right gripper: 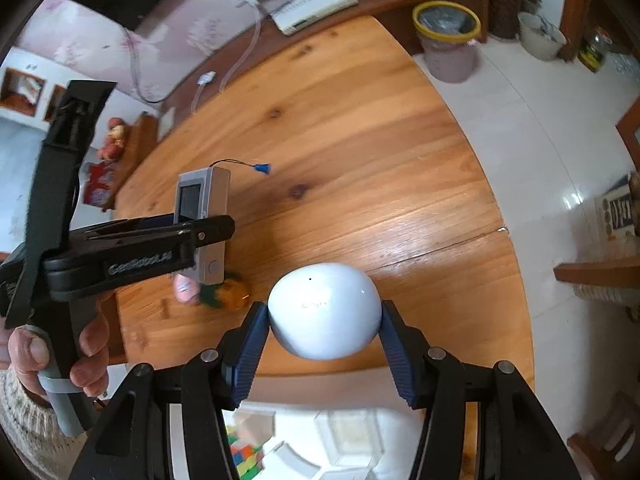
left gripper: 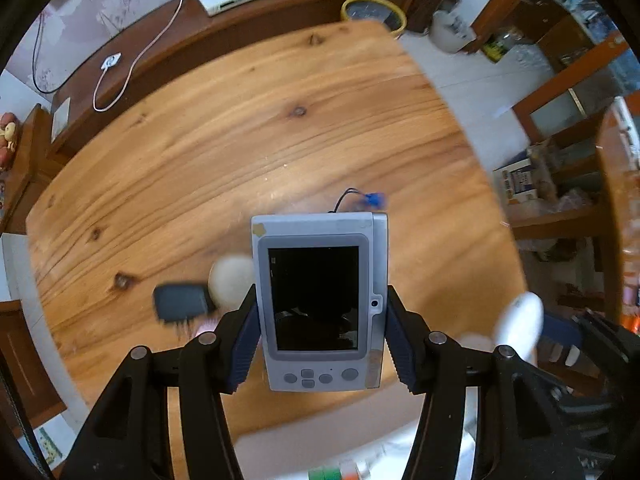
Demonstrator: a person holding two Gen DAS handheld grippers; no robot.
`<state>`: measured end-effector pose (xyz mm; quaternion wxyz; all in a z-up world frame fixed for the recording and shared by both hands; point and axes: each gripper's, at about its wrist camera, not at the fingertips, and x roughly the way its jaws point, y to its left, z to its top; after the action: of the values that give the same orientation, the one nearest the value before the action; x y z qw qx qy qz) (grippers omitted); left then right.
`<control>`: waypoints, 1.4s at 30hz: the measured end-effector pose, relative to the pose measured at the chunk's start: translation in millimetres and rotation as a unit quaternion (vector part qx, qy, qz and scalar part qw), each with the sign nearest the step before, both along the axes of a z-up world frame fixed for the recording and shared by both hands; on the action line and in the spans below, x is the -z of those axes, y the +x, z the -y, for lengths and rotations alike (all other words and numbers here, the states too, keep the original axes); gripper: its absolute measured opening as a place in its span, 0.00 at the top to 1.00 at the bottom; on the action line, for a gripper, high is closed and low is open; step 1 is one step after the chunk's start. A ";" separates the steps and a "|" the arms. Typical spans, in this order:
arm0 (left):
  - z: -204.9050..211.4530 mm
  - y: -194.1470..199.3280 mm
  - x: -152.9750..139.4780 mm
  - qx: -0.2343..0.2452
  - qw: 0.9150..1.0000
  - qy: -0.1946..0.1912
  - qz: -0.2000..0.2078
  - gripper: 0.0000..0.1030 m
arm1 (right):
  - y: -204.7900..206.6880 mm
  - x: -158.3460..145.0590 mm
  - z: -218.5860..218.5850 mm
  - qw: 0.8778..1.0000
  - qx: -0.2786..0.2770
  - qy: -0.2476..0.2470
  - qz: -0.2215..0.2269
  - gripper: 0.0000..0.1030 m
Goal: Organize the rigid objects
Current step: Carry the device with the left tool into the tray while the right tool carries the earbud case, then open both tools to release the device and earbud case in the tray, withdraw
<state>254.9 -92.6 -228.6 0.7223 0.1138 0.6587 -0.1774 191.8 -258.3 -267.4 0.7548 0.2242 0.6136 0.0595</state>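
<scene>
A: Holding both pieces off the table [left gripper: 240, 128] now: the left gripper [left gripper: 320, 320] has its jaws clamped on the sides of the grey device [left gripper: 320, 300], and the right gripper [right gripper: 324, 328] squeezes the white case [right gripper: 323, 310].

B: So how far along?

A: Midway, I'd judge. Neither is put down, and a black adapter [left gripper: 180, 302], a pale ball [left gripper: 230, 280] and small toys [right gripper: 216, 290] sit loose on the wood.

B: Any container?

A: A white bin [right gripper: 348, 436] below the near edge, with a colour cube [right gripper: 244, 454] in one section.
</scene>
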 end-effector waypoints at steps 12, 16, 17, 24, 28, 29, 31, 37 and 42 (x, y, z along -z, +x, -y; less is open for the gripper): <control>-22.5 -110.8 -71.6 -0.023 0.998 -0.024 0.058 0.42 | -96.8 -67.3 -42.9 0.993 -0.098 0.000 0.068 0.45; -33.8 -148.0 -60.8 -0.033 0.997 0.003 0.066 0.42 | -127.2 -53.5 -61.6 0.989 -0.136 -0.012 0.051 0.45; -36.3 -155.7 -54.4 -0.036 0.997 0.014 0.063 0.42 | -133.5 -46.9 -66.4 0.989 -0.144 -0.018 0.044 0.45; -48.3 -191.0 0.2 -0.066 0.997 0.040 -0.005 0.42 | -154.6 0.4 -82.3 0.980 -0.173 -0.098 -0.003 0.45; -46.9 -199.2 20.0 -0.067 0.997 0.047 -0.014 0.42 | -159.7 15.0 -89.0 0.971 -0.186 -0.148 -0.012 0.45; -46.8 -199.4 23.9 -0.068 0.996 0.048 -0.016 0.42 | -161.7 18.6 -91.2 0.970 -0.189 -0.155 -0.013 0.45; -45.5 -203.8 29.2 -0.069 0.996 0.049 -0.017 0.42 | -162.1 23.3 -92.6 0.967 -0.191 -0.166 -0.015 0.45; -39.0 -210.3 48.9 -0.055 0.996 0.067 -0.023 0.41 | -164.7 30.2 -92.1 0.965 -0.191 -0.181 -0.016 0.43; -32.5 -215.9 59.2 -0.042 0.995 0.087 -0.028 0.40 | -168.6 24.7 -92.6 0.962 -0.186 -0.202 -0.005 0.29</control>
<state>39.0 -60.1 -287.8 0.6977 0.1440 0.6957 -0.0921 23.2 -165.7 -292.1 0.7570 -0.0507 0.6473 0.0729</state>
